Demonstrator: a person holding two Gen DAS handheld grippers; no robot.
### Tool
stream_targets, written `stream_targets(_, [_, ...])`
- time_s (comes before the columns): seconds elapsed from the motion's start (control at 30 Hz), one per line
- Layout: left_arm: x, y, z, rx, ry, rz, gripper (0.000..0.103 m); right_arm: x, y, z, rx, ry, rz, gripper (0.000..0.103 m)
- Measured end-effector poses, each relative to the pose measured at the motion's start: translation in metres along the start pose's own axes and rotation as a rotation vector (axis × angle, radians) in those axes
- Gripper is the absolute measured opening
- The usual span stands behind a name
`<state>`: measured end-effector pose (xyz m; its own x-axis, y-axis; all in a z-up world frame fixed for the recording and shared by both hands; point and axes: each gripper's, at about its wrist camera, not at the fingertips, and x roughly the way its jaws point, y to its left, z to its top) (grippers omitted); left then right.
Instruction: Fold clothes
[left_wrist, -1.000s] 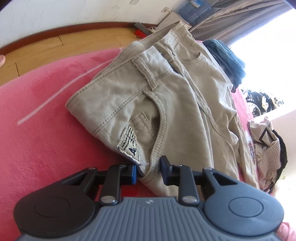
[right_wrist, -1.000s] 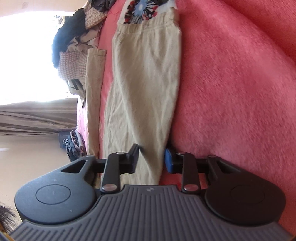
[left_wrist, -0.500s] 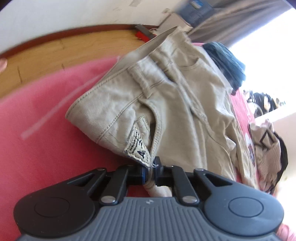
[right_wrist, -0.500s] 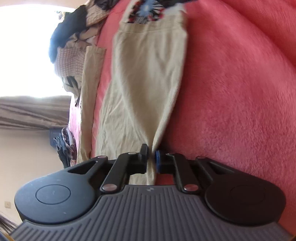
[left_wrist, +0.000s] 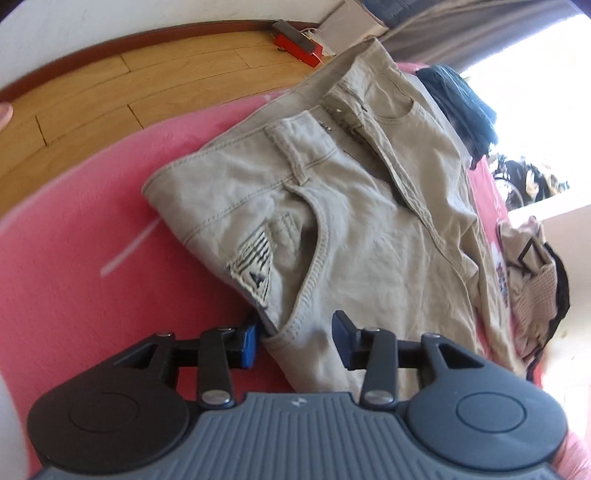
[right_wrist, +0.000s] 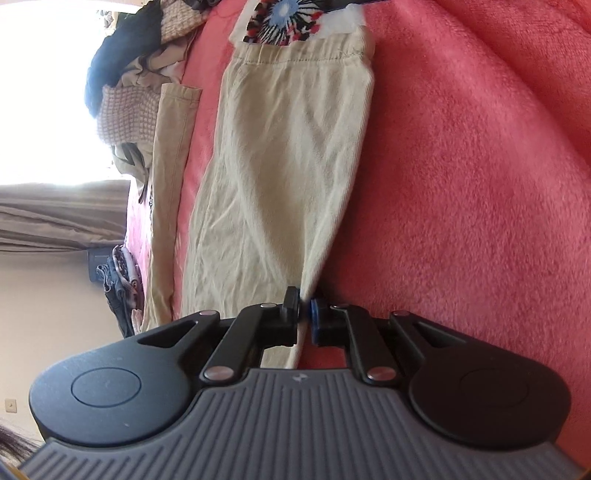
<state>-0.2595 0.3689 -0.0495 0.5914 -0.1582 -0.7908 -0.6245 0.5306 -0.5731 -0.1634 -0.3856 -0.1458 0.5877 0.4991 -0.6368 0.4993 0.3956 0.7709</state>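
Observation:
Beige trousers (left_wrist: 369, 221) lie on a pink blanket (left_wrist: 74, 277), waistband toward the floor side. My left gripper (left_wrist: 295, 332) sits at the near hip by the front pocket. Its jaws are opening; the pocket edge lies between them, and the pads stand clear of the cloth. In the right wrist view one trouser leg (right_wrist: 288, 166) runs away from me to its hem. My right gripper (right_wrist: 303, 302) pinches the leg's right edge between its pads, with the jaws just starting to ease apart.
A wooden floor (left_wrist: 110, 92) and a red object (left_wrist: 295, 48) lie beyond the blanket. A dark blue garment (left_wrist: 458, 99) sits past the waistband. A pile of clothes (right_wrist: 125, 92) and a flower-patterned cloth (right_wrist: 288, 18) lie near the leg hems. Bare pink blanket (right_wrist: 461, 184) spreads to the right.
The left gripper closed on the pocket edge, then opened wide and let it go, pulling back a little. The right gripper closed onto the leg's edge and still holds it.

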Motion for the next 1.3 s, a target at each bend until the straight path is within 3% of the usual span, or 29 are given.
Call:
stream_targets(0.1, [0.007, 0.001, -0.005, -0.01, -0.026, 0.021, 0.033, 0.004, 0.001, 0.001, -0.005, -0.012, -0.009, 0.006])
stream_targets(0.13, [0.006, 0.0, -0.006, -0.01, -0.041, 0.033, 0.019, 0.005, 0.003, 0.0, -0.011, -0.024, -0.016, 0.005])
stream_targets(0.17, [0.005, -0.003, -0.006, -0.004, -0.049, 0.043, 0.015, 0.006, 0.005, 0.0, -0.018, -0.036, -0.023, 0.005])
stream_targets(0.27, [-0.006, -0.013, -0.008, 0.037, -0.073, 0.079, 0.011, 0.001, 0.022, -0.008, -0.109, -0.095, -0.082, 0.001])
stream_targets(0.4, [-0.026, -0.024, -0.009, 0.102, -0.082, 0.114, 0.011, -0.021, 0.042, -0.028, -0.174, -0.159, -0.174, 0.001])
stream_targets(0.6, [-0.035, -0.019, -0.012, 0.137, -0.04, 0.173, 0.011, -0.043, 0.031, -0.045, -0.175, -0.12, -0.258, 0.0])
stream_targets(0.7, [-0.015, -0.022, -0.013, 0.181, -0.021, 0.207, 0.011, -0.044, 0.014, -0.048, -0.146, -0.11, -0.277, 0.0])
stream_targets(0.83, [-0.003, -0.022, -0.009, 0.244, 0.017, 0.217, 0.015, -0.036, 0.007, -0.047, -0.15, -0.09, -0.261, 0.001])
stream_targets(0.97, [-0.009, -0.033, -0.008, 0.329, 0.05, 0.254, 0.031, -0.055, 0.007, -0.037, -0.159, -0.086, -0.224, 0.008])
stream_targets(1.03, [-0.017, -0.036, -0.007, 0.353, 0.052, 0.274, 0.033, -0.071, 0.001, -0.025, -0.101, -0.14, -0.194, 0.029])
stream_targets(1.07, [-0.022, -0.037, -0.006, 0.365, 0.047, 0.282, 0.033, -0.076, -0.003, -0.019, -0.072, -0.171, -0.184, 0.032])
stream_targets(1.17, [-0.035, -0.04, -0.001, 0.39, 0.033, 0.297, 0.032, -0.089, -0.016, 0.002, 0.012, -0.266, -0.156, 0.033])
stream_targets(1.3, [-0.051, -0.055, 0.013, 0.449, -0.007, 0.295, 0.032, -0.075, -0.033, 0.022, 0.096, -0.281, -0.109, 0.032])
